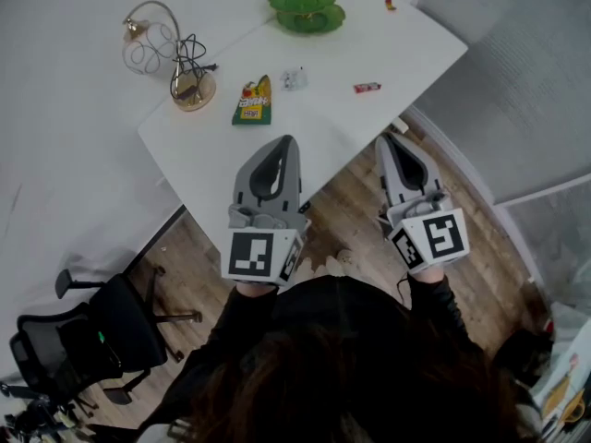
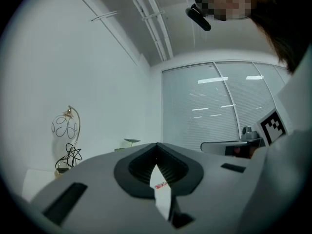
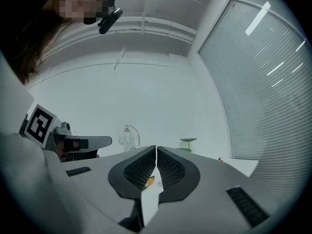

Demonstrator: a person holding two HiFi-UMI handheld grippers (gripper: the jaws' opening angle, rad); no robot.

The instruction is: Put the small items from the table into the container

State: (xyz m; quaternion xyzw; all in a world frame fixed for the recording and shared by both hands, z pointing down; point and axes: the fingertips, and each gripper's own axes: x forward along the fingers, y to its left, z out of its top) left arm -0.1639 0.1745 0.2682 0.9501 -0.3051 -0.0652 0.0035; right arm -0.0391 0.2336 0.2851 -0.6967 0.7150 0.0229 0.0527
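Both your grippers were closed and empty, short of the four small items

You held the left gripper [image 1: 289, 140] and the right gripper [image 1: 384, 140] with jaws pressed together on nothing, the left tip over the near part of the white table [image 1: 406, 49] and the right tip just off its edge. Beyond the tips lay one yellow-green packet [image 1: 252, 100], one clear wrapper [image 1: 294, 78], one red-and-white candy [image 1: 367, 88] and one tiny red piece [image 1: 390, 5], all outside the single green dish [image 1: 306, 8] at the far end. Only the head view showed all four: the left gripper view caught just the candy under its jaws, and the right gripper view the packet and the red piece
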